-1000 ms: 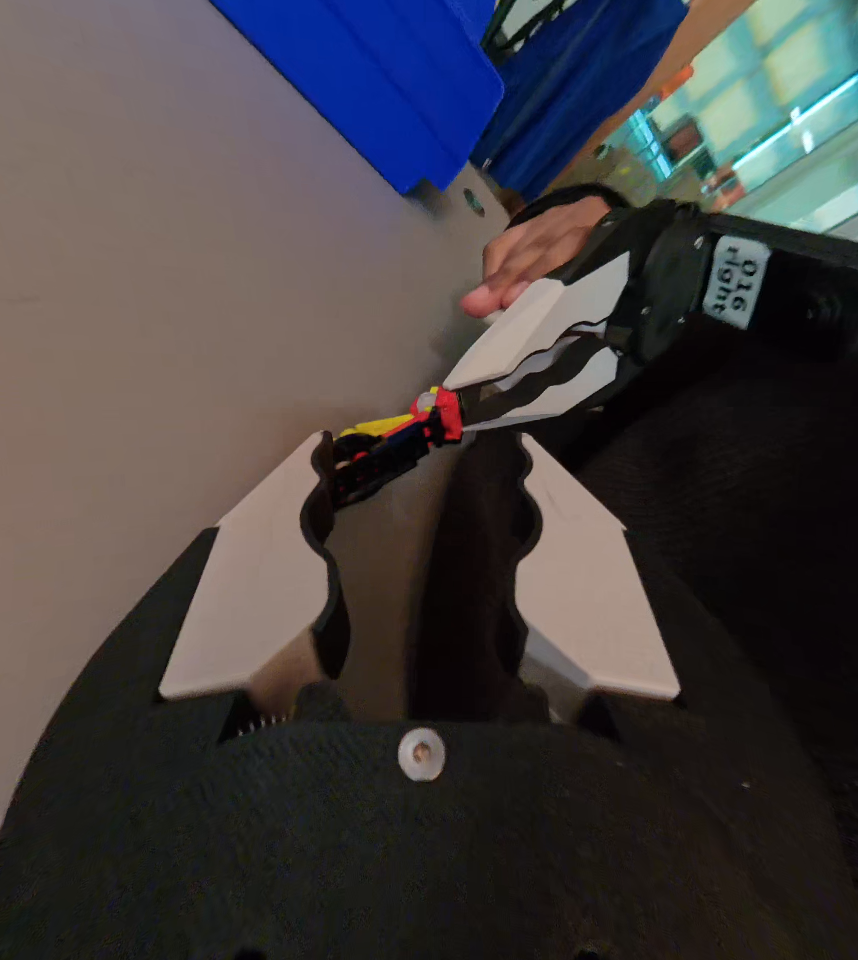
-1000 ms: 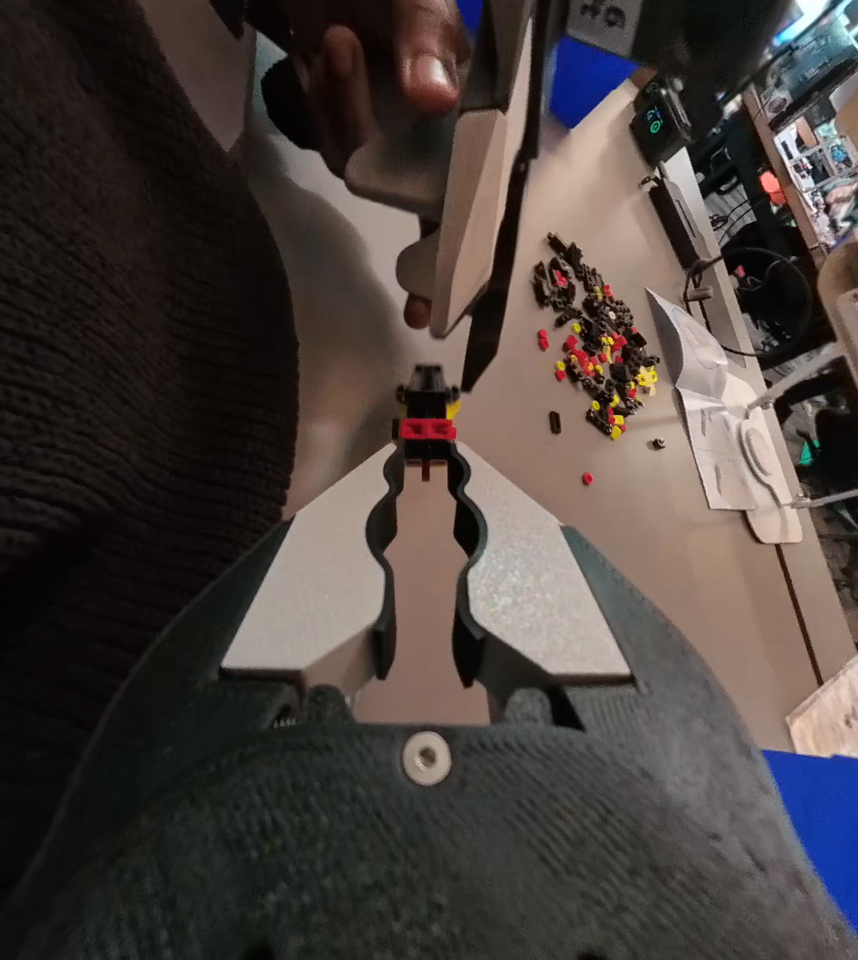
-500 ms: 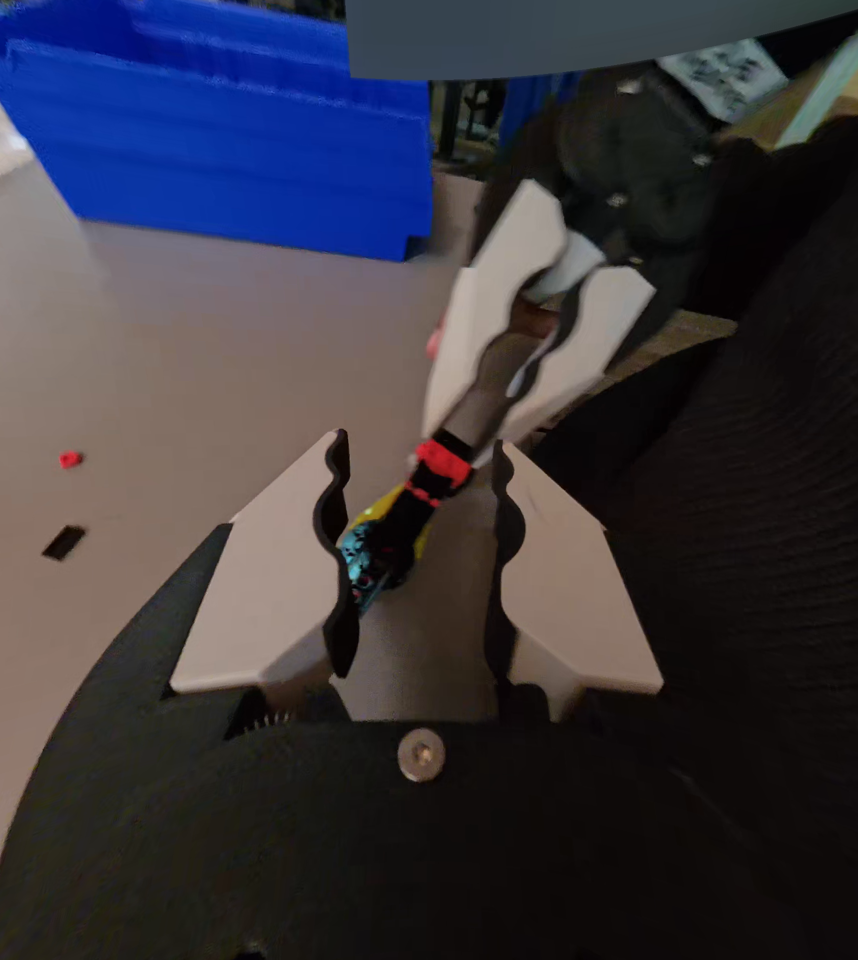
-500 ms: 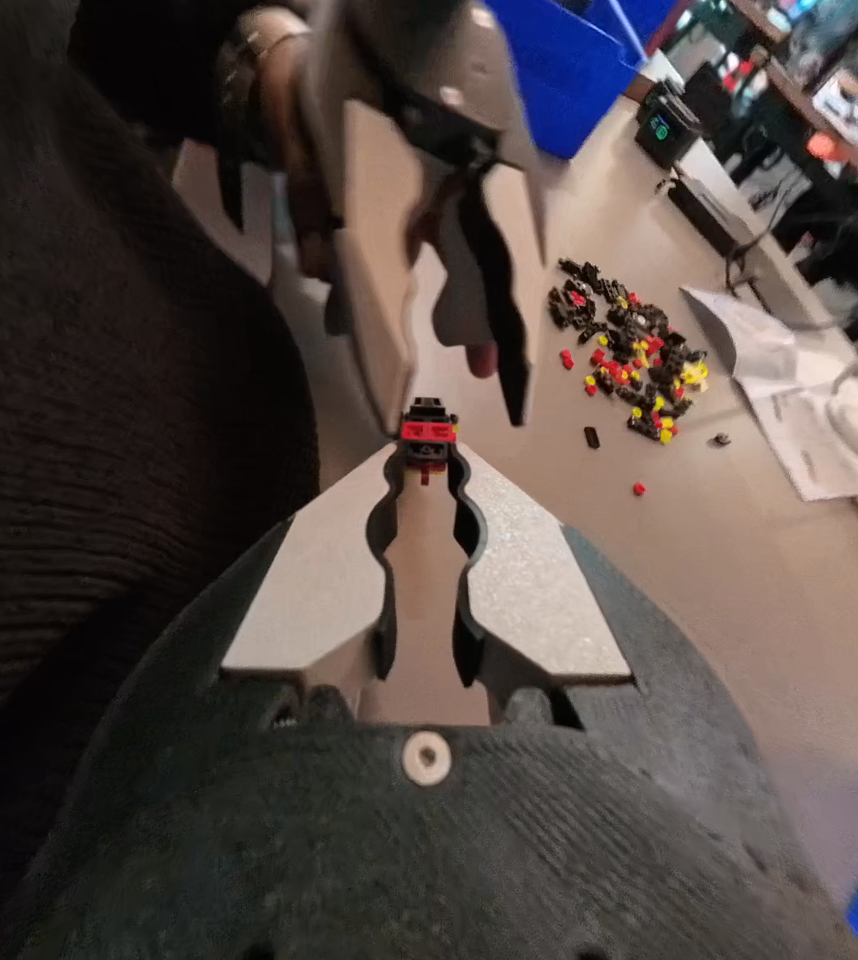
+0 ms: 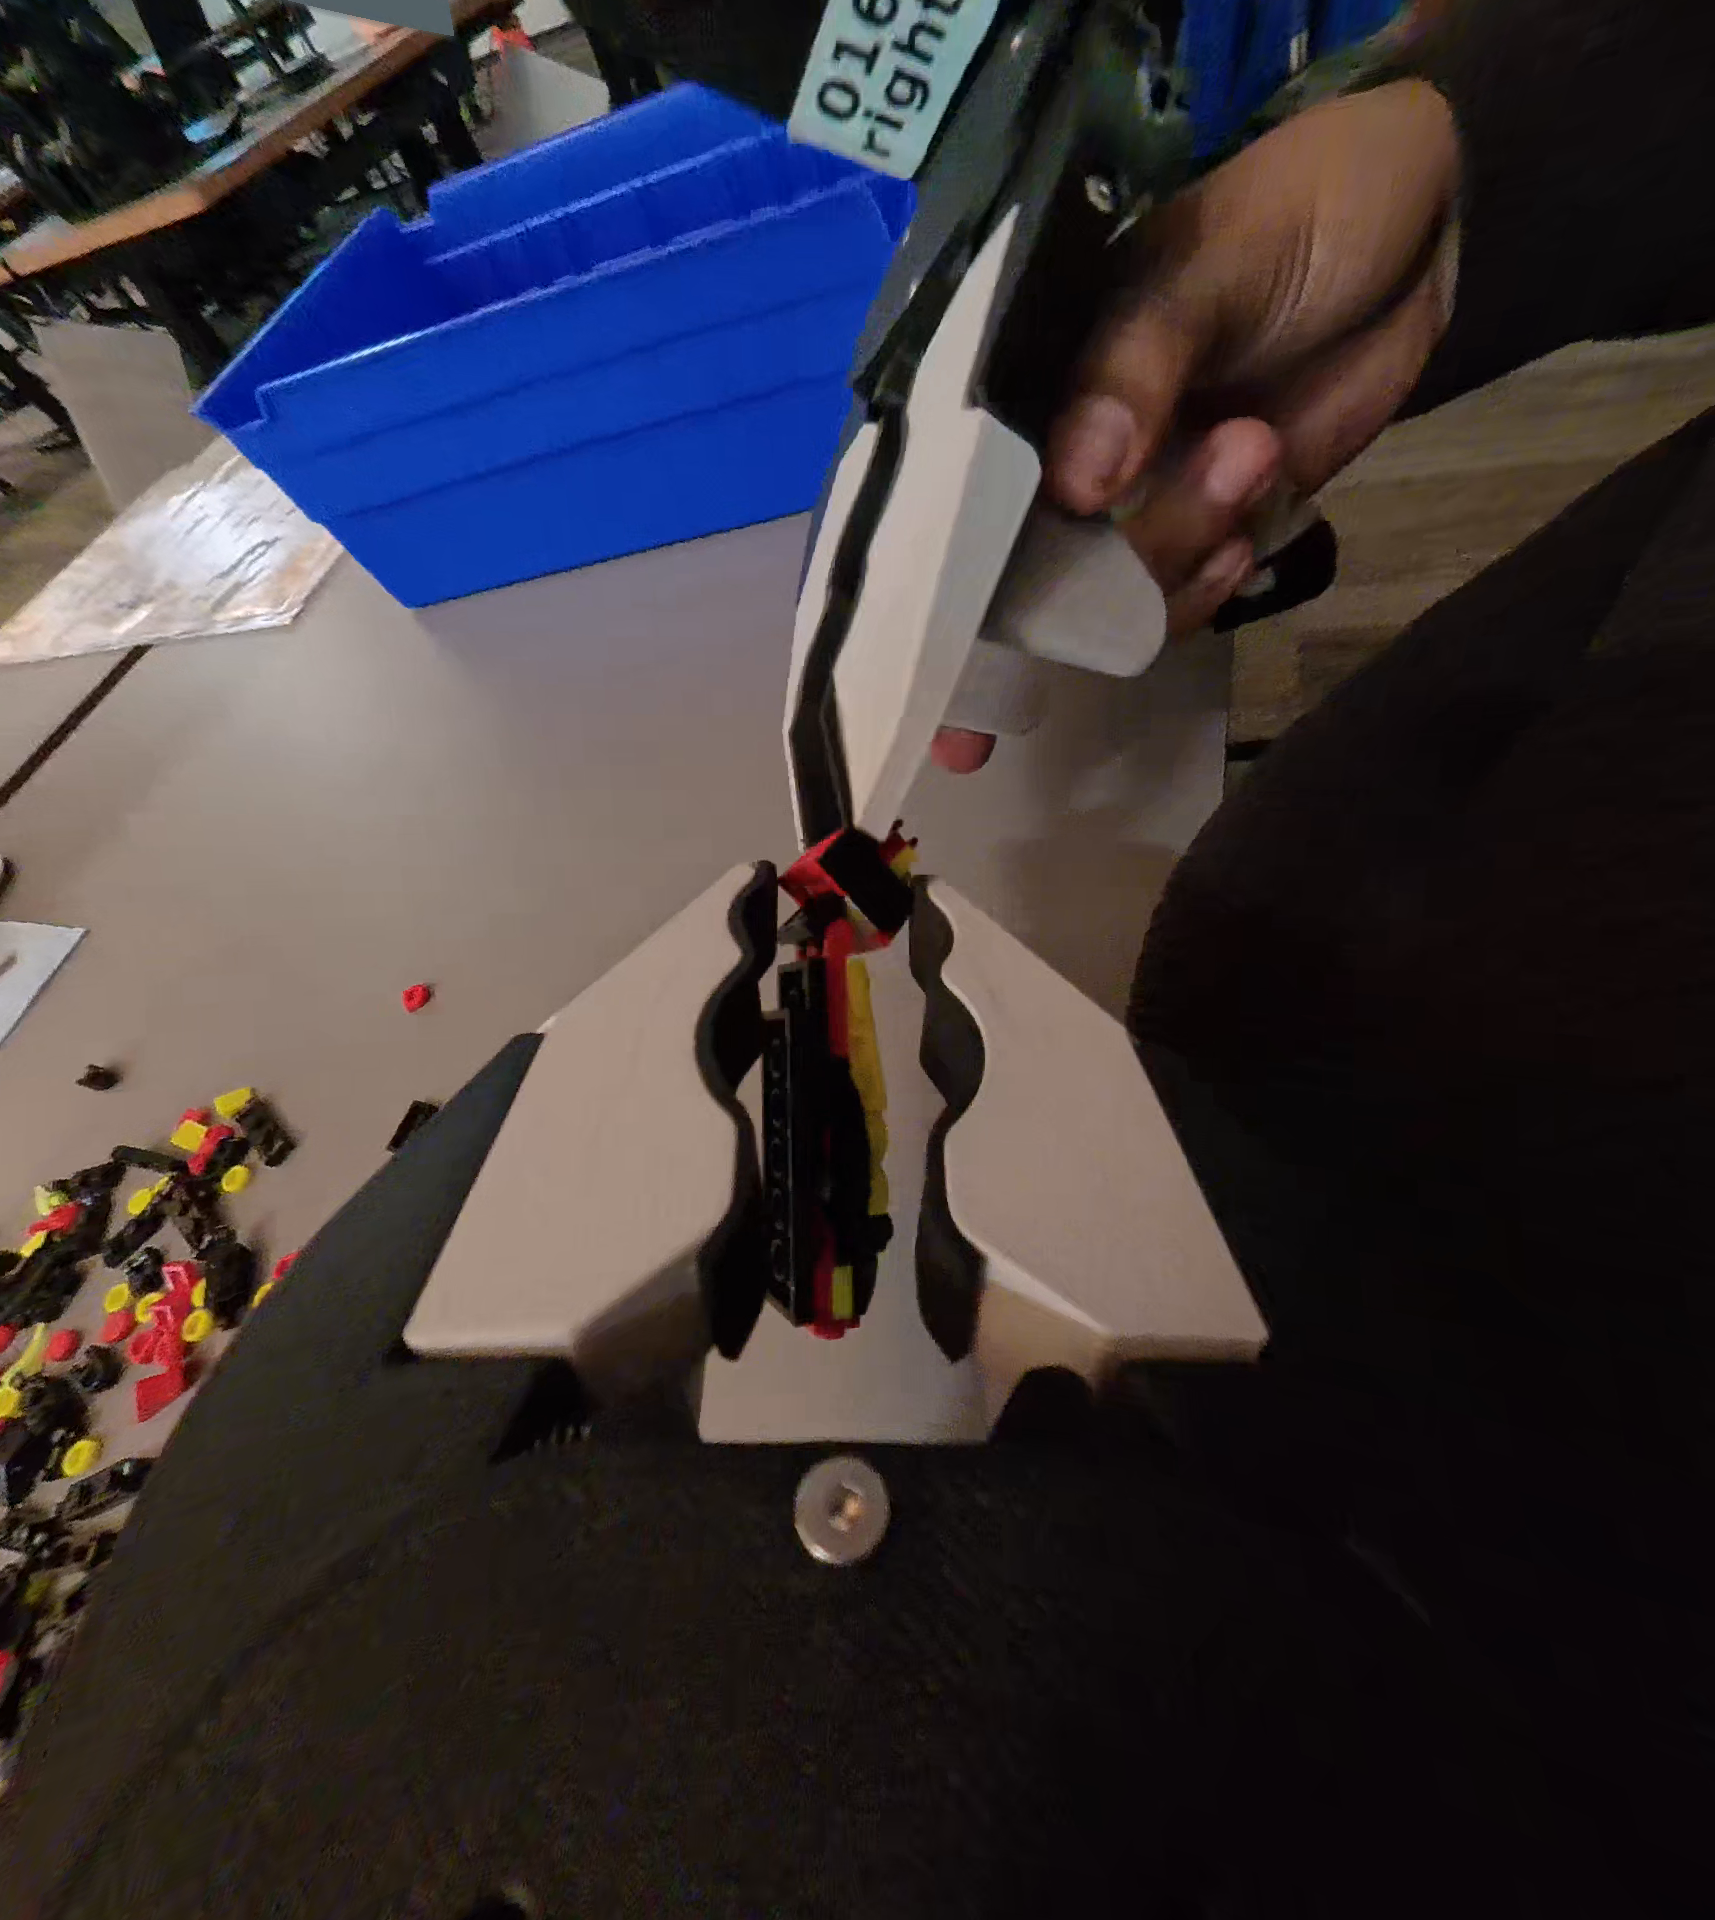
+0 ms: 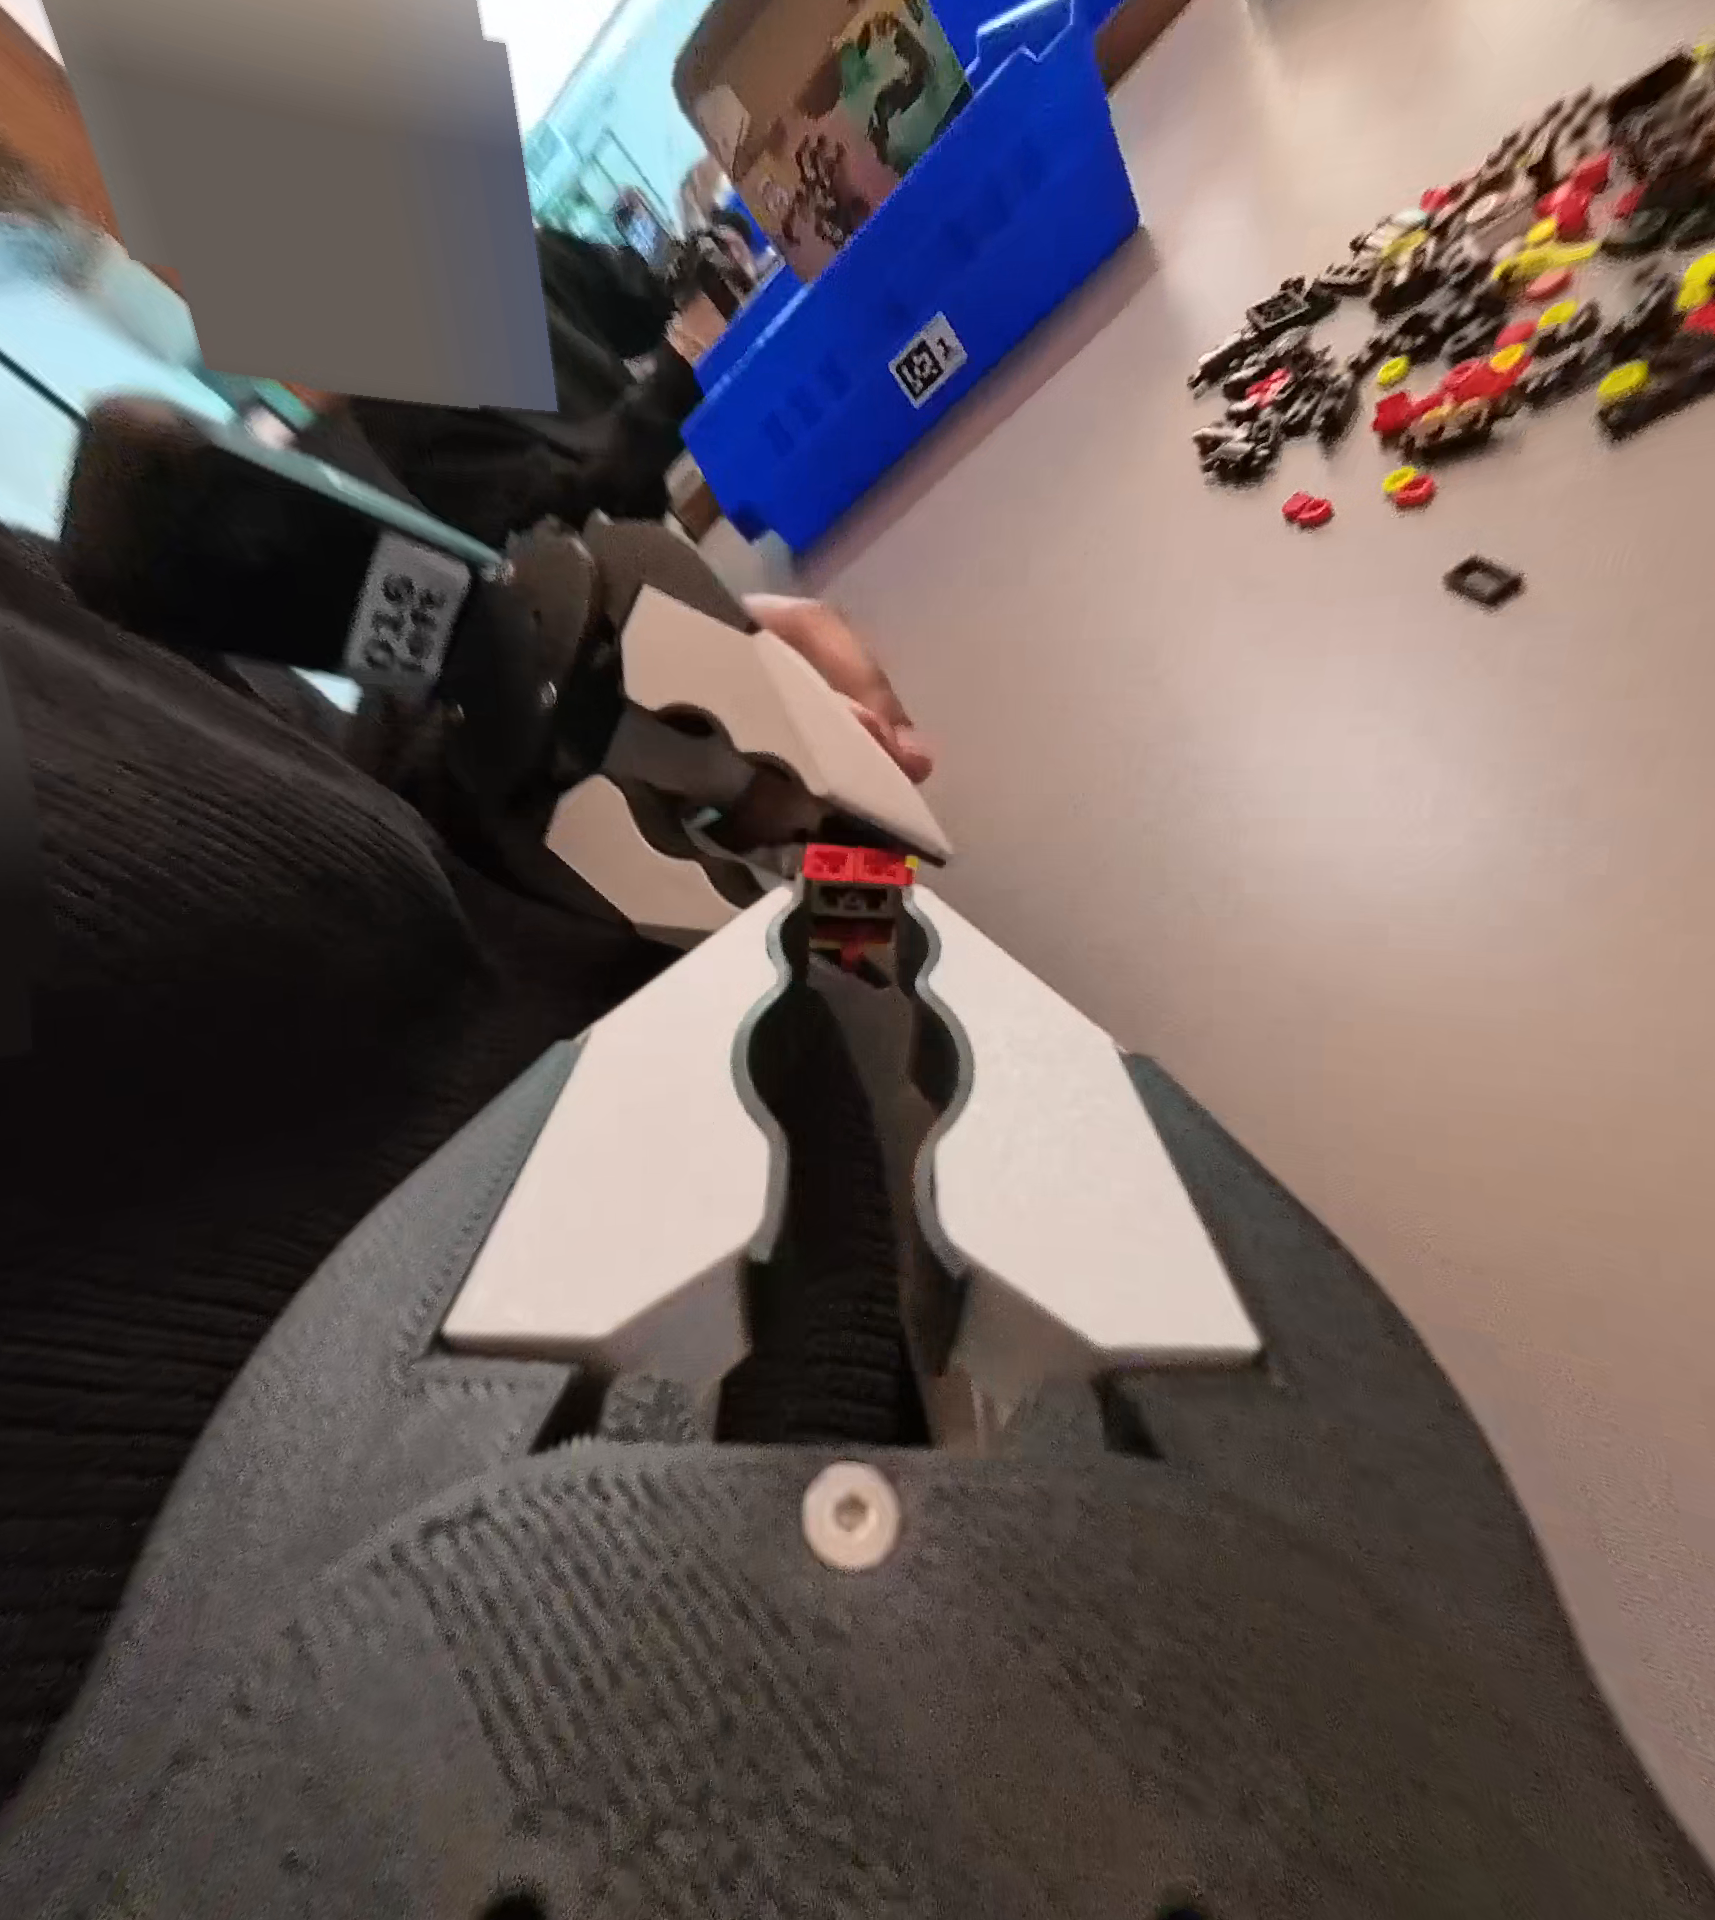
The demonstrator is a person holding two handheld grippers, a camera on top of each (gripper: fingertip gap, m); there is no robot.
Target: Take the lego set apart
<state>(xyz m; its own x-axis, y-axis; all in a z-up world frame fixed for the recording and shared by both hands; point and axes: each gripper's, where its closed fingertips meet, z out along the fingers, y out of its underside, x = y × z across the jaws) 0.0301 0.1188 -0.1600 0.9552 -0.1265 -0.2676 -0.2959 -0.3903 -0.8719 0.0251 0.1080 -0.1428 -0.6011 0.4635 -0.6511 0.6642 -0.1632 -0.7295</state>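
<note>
While the lego assembly [image 5: 832,1122] (black/red/yellow, elongated) sits lengthwise between the left gripper [image 5: 837,894] fingers, those fingers stand apart w/ gaps visible on both sides; assembly appears to rest against the left-hand pad only, no clamp seen. Right gripper [image 6: 853,904] is closed on the assembly's red-topped end, fingertips pinching it from both sides; in the left wrist view the same gripper comes down from above, tips meeting at that end. A hand [image 5: 1248,343] grips the right gripper's handle. Assembly is held above the table [image 5: 417,779], near its edge, close to a dark knit garment [image 5: 1507,1039]. Loose pcs pile [image 5: 53,1330] (black, red, yellow) lies well apart on the table. Blue bin [image 5: 572,343] stands farther back, beside a crinkled clear sheet [image 5: 167,561].
</note>
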